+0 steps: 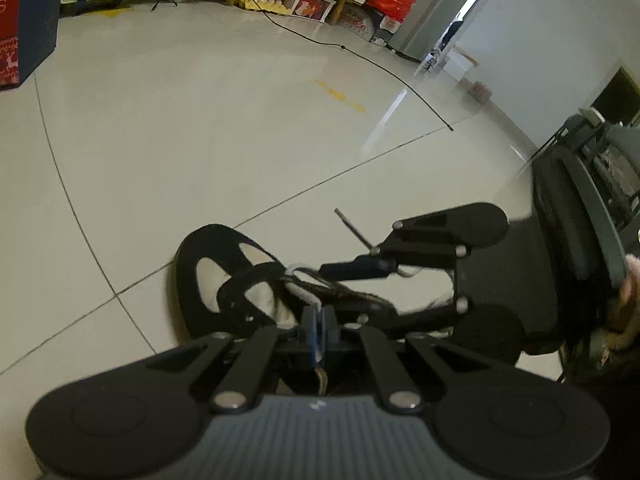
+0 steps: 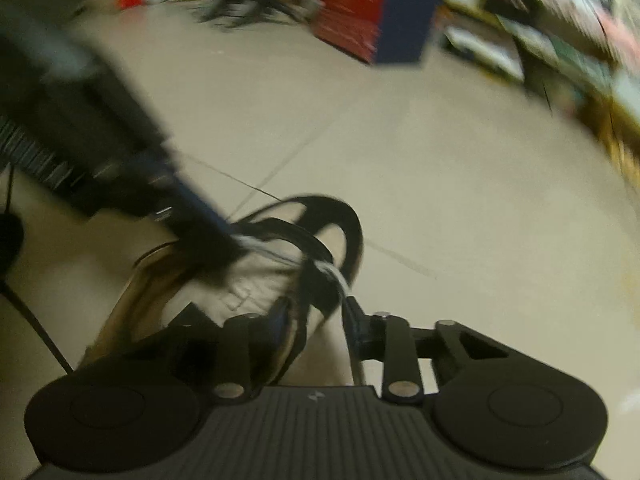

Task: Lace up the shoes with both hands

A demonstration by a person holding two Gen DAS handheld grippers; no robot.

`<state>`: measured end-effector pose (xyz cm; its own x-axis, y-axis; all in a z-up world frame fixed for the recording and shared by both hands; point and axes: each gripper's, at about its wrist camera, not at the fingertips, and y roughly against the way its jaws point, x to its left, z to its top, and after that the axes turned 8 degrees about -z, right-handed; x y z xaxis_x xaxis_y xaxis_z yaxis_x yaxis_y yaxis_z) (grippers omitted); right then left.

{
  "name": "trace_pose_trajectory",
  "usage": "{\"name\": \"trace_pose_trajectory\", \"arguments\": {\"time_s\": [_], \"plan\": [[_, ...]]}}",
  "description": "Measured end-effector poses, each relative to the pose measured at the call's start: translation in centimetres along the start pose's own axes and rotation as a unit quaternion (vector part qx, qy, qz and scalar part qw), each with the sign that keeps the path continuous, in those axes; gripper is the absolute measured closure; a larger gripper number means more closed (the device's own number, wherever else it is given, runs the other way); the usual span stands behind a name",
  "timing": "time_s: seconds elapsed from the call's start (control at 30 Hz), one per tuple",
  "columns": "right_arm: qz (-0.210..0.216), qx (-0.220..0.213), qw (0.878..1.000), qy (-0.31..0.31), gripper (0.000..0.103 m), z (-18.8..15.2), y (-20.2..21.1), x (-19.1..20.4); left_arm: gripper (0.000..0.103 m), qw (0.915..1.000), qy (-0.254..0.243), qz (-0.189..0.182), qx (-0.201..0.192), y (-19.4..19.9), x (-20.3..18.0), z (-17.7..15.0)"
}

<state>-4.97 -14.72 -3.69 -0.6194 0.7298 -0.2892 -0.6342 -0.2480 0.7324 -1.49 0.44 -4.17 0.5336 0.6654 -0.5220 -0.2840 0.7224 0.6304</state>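
Pale tiled floor (image 1: 200,140) carries a black-and-white shoe (image 1: 224,280), with both grippers working at its laces.

Just behind the shoe, the left gripper (image 1: 318,330) has its fingers pressed together, seemingly on a lace end, though the blur leaves that uncertain. Reaching over the shoe from its right side, the right gripper (image 1: 360,268) has fingers standing apart, the shoe's edge and a whitish lace (image 2: 336,276) between them. A thin black cable (image 1: 360,56) trails across the floor far beyond the shoe.

Left gripper (image 1: 318,322) fingers pressed together; right gripper (image 2: 316,320) fingers apart.
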Motion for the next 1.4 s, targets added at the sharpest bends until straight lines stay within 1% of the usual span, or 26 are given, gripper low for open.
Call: {"name": "trace_pose_trajectory", "arguments": {"time_s": [0.1, 0.23, 0.3, 0.33, 0.4, 0.47, 0.5, 0.53, 0.57, 0.6, 0.67, 0.73, 0.8, 0.87, 0.93, 0.97, 1.0, 1.07, 1.13, 1.17, 1.23, 1.27, 1.33, 1.4], "plan": [[-0.019, -0.036, 0.997, 0.069, 0.077, 0.0, 0.5, 1.3, 0.101, 1.0000, -0.006, 0.004, 0.001, 0.0, -0.4, 0.1], [-0.038, -0.086, 0.987, 0.128, 0.079, 0.0, 1.7, 2.0, 0.101, 0.9999, -0.011, 0.005, 0.007, -0.3, -0.8, -0.1], [-0.038, -0.093, 0.984, 0.148, 0.085, -0.2, 1.7, 2.2, 0.100, 0.9999, -0.013, 0.006, 0.008, -0.5, -0.9, -0.1], [-0.036, -0.096, 0.982, 0.155, 0.092, -0.2, 1.7, 2.2, 0.100, 0.9999, -0.014, 0.006, 0.006, -0.5, -1.0, 0.0], [-0.033, -0.103, 0.980, 0.168, 0.093, -0.5, 1.7, 2.5, 0.100, 0.9999, -0.010, 0.006, 0.010, -0.7, -1.1, 0.0], [-0.034, -0.110, 0.977, 0.180, 0.098, -0.8, 1.8, 2.6, 0.099, 0.9998, -0.013, 0.008, 0.011, -0.6, -1.3, -0.1], [-0.034, -0.112, 0.976, 0.181, 0.098, -0.8, 1.8, 2.6, 0.092, 0.9997, -0.017, 0.011, 0.011, -0.6, -1.5, -0.2], [-0.033, -0.113, 0.977, 0.179, 0.099, -0.8, 1.8, 2.5, 0.088, 0.9995, -0.024, 0.016, 0.013, -0.5, -1.7, -0.4], [-0.030, -0.113, 0.978, 0.173, 0.099, -0.8, 1.7, 2.3, 0.080, 0.9992, -0.033, 0.020, 0.014, -0.5, -2.0, -0.6], [-0.026, -0.111, 0.980, 0.162, 0.100, -0.7, 1.6, 2.1, 0.078, 0.9986, -0.046, 0.024, 0.012, -0.3, -2.3, -0.8], [-0.017, -0.106, 0.985, 0.134, 0.100, -0.5, 1.5, 1.6, 0.076, 0.9967, -0.071, 0.037, 0.013, -0.1, -2.9, -1.0], [0.001, -0.092, 0.993, 0.076, 0.100, 0.0, 1.2, 0.7, 0.075, 0.9946, -0.089, 0.049, 0.017, -0.1, -3.4, -1.1], [0.020, -0.078, 0.997, 0.015, 0.100, 0.3, 1.0, -0.5, 0.073, 0.9925, -0.104, 0.061, 0.021, -0.3, -3.9, -1.2], [0.038, -0.065, 0.996, -0.042, 0.100, 0.4, 0.9, -1.8, 0.073, 0.9894, -0.114, 0.086, 0.025, -0.6, -4.5, -1.2], [0.049, -0.055, 0.994, -0.084, 0.100, 0.4, 0.8, -2.6, 0.064, 0.9850, -0.116, 0.125, 0.024, -0.5, -5.2, -1.2], [0.053, -0.052, 0.992, -0.098, 0.100, 0.3, 0.7, -2.9, 0.057, 0.9822, -0.119, 0.143, 0.024, -0.5, -5.4, -1.3], [0.057, -0.049, 0.991, -0.112, 0.100, 0.1, 0.7, -3.2, 0.055, 0.9814, -0.118, 0.148, 0.030, -0.6, -5.2, -1.4], [0.065, -0.042, 0.986, -0.146, 0.100, -0.2, 0.8, -3.6, 0.055, 0.9801, -0.113, 0.157, 0.044, -0.8, -4.8, -1.6], [0.074, -0.036, 0.981, -0.174, 0.100, -0.6, 0.8, -3.8, 0.056, 0.9842, -0.079, 0.147, 0.059, -1.4, -3.6, -1.8], [0.078, -0.033, 0.979, -0.184, 0.100, -0.6, 0.8, -4.0, 0.058, 0.9864, -0.059, 0.139, 0.065, -1.7, -3.0, -1.9], [0.086, -0.030, 0.975, -0.203, 0.100, -0.5, 0.5, -4.2, 0.063, 0.9904, -0.022, 0.121, 0.063, -2.2, -1.9, -1.8], [0.090, -0.029, 0.973, -0.211, 0.100, -0.6, 0.5, -4.3, 0.070, 0.9919, -0.005, 0.112, 0.059, -2.3, -1.4, -1.7], [0.099, -0.030, 0.970, -0.220, 0.100, -0.6, 0.6, -4.5, 0.072, 0.9928, 0.015, 0.106, 0.054, -2.6, -0.9, -1.5], [0.107, -0.031, 0.968, -0.226, 0.100, -0.6, 0.6, -4.6, 0.073, 0.9928, 0.016, 0.107, 0.053, -2.8, -0.8, -1.4]]}}
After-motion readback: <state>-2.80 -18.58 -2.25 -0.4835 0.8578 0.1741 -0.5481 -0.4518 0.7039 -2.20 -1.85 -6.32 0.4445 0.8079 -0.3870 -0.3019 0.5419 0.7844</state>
